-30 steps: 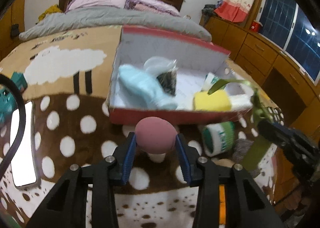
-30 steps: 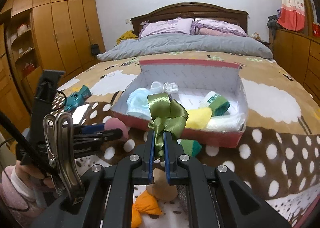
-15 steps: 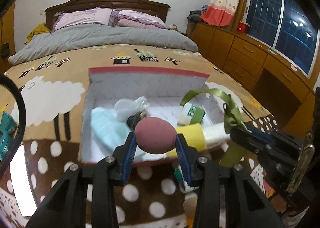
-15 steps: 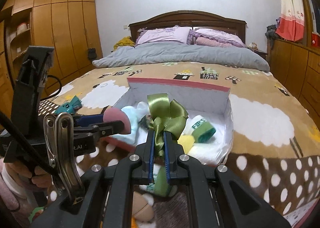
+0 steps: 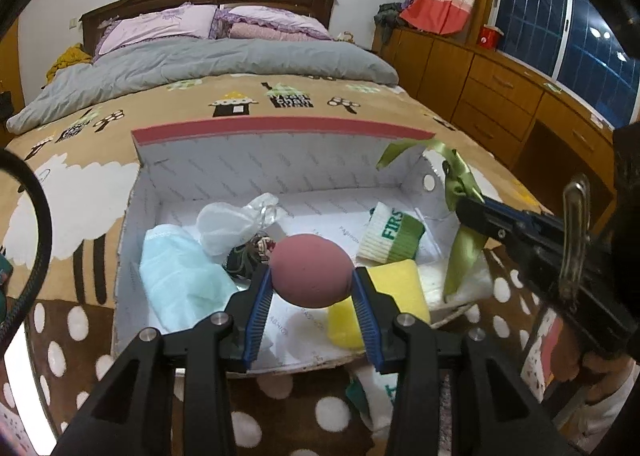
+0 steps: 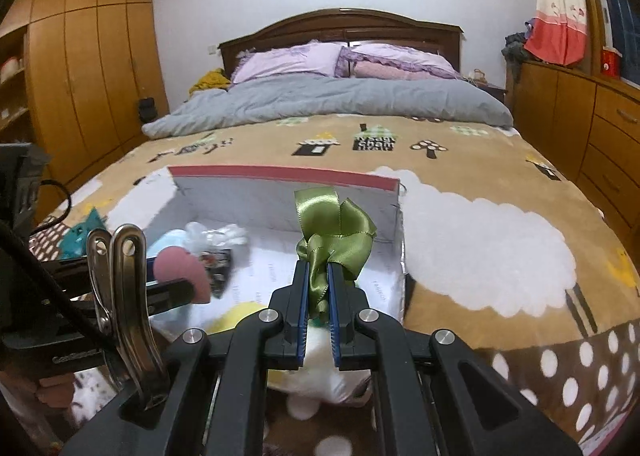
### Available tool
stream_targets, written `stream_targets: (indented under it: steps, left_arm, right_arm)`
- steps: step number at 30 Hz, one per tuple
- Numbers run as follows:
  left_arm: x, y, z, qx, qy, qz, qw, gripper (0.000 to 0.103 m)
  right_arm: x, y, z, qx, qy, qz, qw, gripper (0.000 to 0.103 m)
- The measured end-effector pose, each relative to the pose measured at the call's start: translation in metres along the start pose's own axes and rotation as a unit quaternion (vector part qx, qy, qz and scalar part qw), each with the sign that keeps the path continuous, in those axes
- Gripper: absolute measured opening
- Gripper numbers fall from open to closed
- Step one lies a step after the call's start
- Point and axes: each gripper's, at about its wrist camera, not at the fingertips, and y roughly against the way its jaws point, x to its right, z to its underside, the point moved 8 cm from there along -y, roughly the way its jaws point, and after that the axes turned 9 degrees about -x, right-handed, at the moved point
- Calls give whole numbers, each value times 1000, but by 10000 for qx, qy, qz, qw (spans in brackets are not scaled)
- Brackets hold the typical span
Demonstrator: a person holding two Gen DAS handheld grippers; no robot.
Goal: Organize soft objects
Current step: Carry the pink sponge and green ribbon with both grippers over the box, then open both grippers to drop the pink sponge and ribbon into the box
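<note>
My left gripper [image 5: 312, 288] is shut on a pink egg-shaped sponge [image 5: 310, 270] and holds it above the front of the open red-rimmed cardboard box [image 5: 280, 127]. My right gripper [image 6: 318, 288] is shut on a green satin ribbon bow [image 6: 336, 236] and holds it over the box's right side; the bow also shows in the left wrist view [image 5: 460, 191]. The box holds a light blue cloth [image 5: 180, 276], a white pouch [image 5: 232, 223], a green-and-white sock [image 5: 394, 236] and a yellow sponge [image 5: 376, 296].
The box lies on a bed blanket [image 6: 480, 215] with sheep and dots. A grey duvet [image 6: 332, 99] and pillows lie at the far end. Another rolled sock [image 5: 380, 396] lies in front of the box. Wooden drawers [image 5: 500, 87] stand to the right.
Both grippers have moved forward and up over the box with their loads; the pink sponge and the green bow now hang above the box's inside.
</note>
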Motion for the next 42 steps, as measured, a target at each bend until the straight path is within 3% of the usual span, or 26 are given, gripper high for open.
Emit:
stream_targets:
  steps: [12,17,22,26,42]
  left_arm:
    - [1,-30,3,-225,-33,-50,9997,44]
    - [4,-30,4,-219,-84,-105,9997,47]
    - [8,-24,5,-174,-133,-84,9997,57]
    - [11,-16,5,-113,-212,-118,9996,62]
    - [20,16,33,-141,-52,169,9997,63]
  right_arm:
    - [16,-32,2,-204,-136,25,9997,11]
    - [21,-36,5,-254,-240,60,9994,27]
    - [19,-32,4,-209,-216,40,9995,35]
    - [15,-26,0,-98,-161,21,9998,49]
    - [2,21,22,56,-311,-165,9994,50]
